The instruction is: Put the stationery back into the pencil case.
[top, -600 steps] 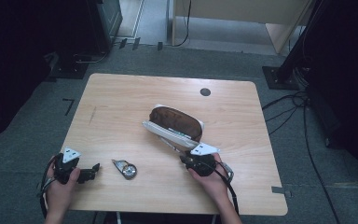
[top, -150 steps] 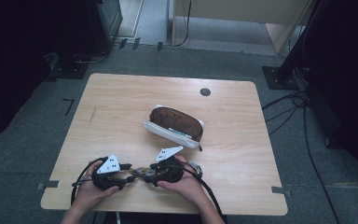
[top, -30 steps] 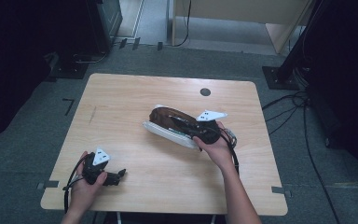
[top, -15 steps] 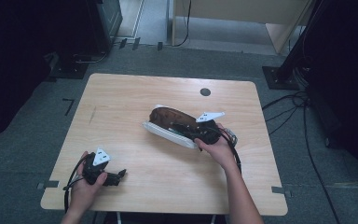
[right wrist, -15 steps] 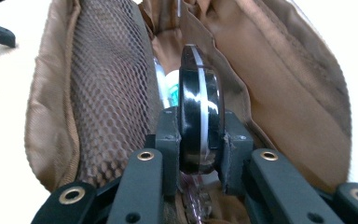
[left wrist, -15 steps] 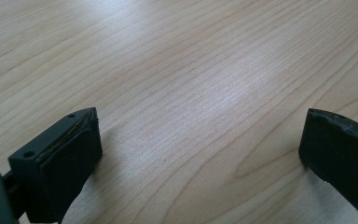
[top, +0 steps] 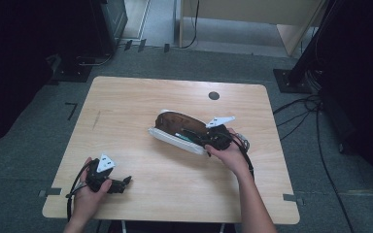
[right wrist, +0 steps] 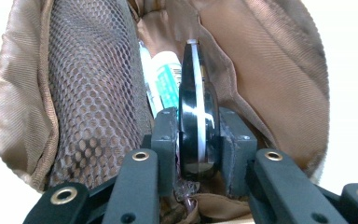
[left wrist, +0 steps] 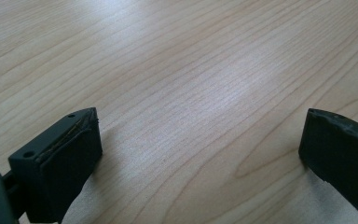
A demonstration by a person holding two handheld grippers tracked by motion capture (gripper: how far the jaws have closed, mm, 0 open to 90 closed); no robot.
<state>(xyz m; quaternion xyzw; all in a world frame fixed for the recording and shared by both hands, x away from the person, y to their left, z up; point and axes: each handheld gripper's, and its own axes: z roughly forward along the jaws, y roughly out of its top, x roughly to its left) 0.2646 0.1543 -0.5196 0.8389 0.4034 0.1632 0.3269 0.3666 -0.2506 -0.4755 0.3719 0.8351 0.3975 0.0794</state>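
No writing is legible; right gripper (right wrist: pixel 196 140) jaws clamp a black disc (right wrist: pixel 193 116) inside the brown pouch (right wrist: pixel 270 60), left gripper (left wrist: pixel 200 154) jaws spread.

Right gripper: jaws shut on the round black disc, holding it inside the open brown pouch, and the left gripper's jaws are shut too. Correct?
Not quite. The left gripper has its jaws wide open over bare table, as the left gripper view shows. The right gripper is clamped on the round black disc inside the brown pouch.

light wood counter (top: pixel 141 116) with a dark round hole (top: pixel 213 95) near its far edge, grey floor (top: pixel 24 160) around, black cables (top: pixel 315 126) at right.
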